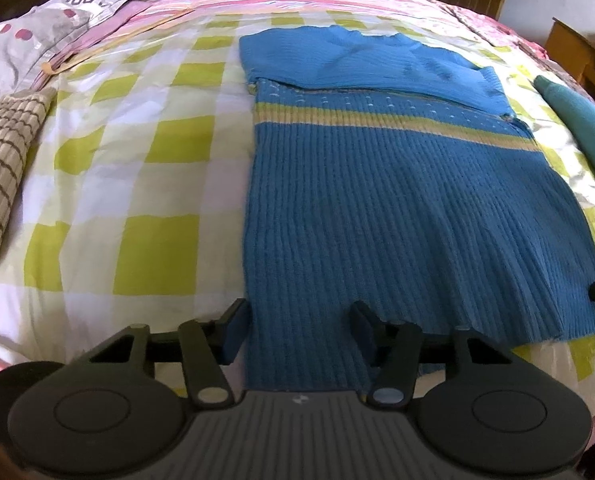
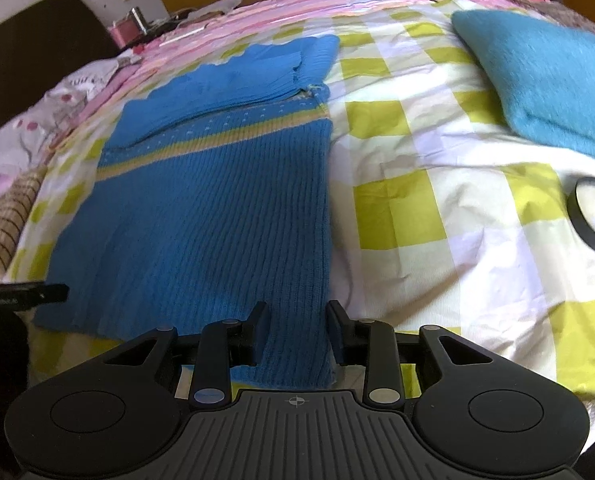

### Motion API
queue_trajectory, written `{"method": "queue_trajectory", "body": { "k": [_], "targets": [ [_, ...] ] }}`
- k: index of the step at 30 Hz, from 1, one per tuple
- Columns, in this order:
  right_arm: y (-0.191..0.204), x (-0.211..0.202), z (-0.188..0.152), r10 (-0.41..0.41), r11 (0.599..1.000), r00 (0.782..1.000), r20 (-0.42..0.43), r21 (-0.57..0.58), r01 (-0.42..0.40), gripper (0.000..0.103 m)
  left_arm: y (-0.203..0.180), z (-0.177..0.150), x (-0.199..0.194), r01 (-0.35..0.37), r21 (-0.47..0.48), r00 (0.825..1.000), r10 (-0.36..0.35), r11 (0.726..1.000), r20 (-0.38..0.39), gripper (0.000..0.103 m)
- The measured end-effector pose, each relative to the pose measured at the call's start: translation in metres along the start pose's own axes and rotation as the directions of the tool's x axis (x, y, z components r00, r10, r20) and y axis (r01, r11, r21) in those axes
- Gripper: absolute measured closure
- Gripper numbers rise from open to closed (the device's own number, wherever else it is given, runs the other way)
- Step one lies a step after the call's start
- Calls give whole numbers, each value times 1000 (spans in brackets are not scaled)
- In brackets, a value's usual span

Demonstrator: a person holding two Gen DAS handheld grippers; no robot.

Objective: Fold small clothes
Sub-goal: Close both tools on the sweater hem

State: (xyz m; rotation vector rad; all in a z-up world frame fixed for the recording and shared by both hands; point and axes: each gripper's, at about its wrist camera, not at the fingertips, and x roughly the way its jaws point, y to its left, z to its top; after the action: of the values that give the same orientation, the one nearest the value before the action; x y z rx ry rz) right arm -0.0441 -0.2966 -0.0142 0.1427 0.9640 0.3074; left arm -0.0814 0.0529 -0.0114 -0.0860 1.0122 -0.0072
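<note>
Knitwear first: your blue ribbed sweater [image 1: 397, 184] lies flat on the green-and-white checked bedspread [image 1: 137, 160], its sleeves already folded across the chest above the yellow stripe [image 1: 377, 118], hem toward you. Your left gripper [image 1: 297, 328] straddles the hem's left corner and your right gripper [image 2: 297, 330] the right corner. Both sets of jaws stand part-way apart with knit between them; on the right the cloth seems to fill the gap edge to edge, so it may already be pinched, while on the left the pads look a shade clear of the fabric, though you cannot settle either from these 2 views. By my reading you are at the step of taking the 2 bottom corners for the lengthwise fold. Next you would need both grips firm, then an even lift and carry of the hem up toward the collar, keeping the 2 hands level so the ribbing does not skew. Beside the work lie a folded teal garment [image 2: 545, 80], a striped beige cloth [image 1: 5, 168] and a black ring [image 2: 593, 212] cut off by the frame's edge. The hem's very edge is hidden under the gripper bodies, and the far bed is blurred.
</note>
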Motion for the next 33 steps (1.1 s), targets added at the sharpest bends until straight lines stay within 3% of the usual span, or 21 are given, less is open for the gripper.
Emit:
{"method": "queue_trajectory", "body": {
  "k": [8, 12, 33],
  "targets": [
    [16, 2, 1, -32, 996, 999, 13, -86, 33, 91, -3, -2, -4, 52, 25, 999, -53, 998, 14, 75],
    [22, 0, 1, -53, 990, 998, 23, -128, 55, 93, -4, -2, -4, 67, 36, 998, -68, 997, 19, 82],
    [16, 8, 1, 20, 997, 999, 26, -75, -18, 88, -8, -3, -3, 59, 66, 998, -61, 996, 34, 83]
  ]
}}
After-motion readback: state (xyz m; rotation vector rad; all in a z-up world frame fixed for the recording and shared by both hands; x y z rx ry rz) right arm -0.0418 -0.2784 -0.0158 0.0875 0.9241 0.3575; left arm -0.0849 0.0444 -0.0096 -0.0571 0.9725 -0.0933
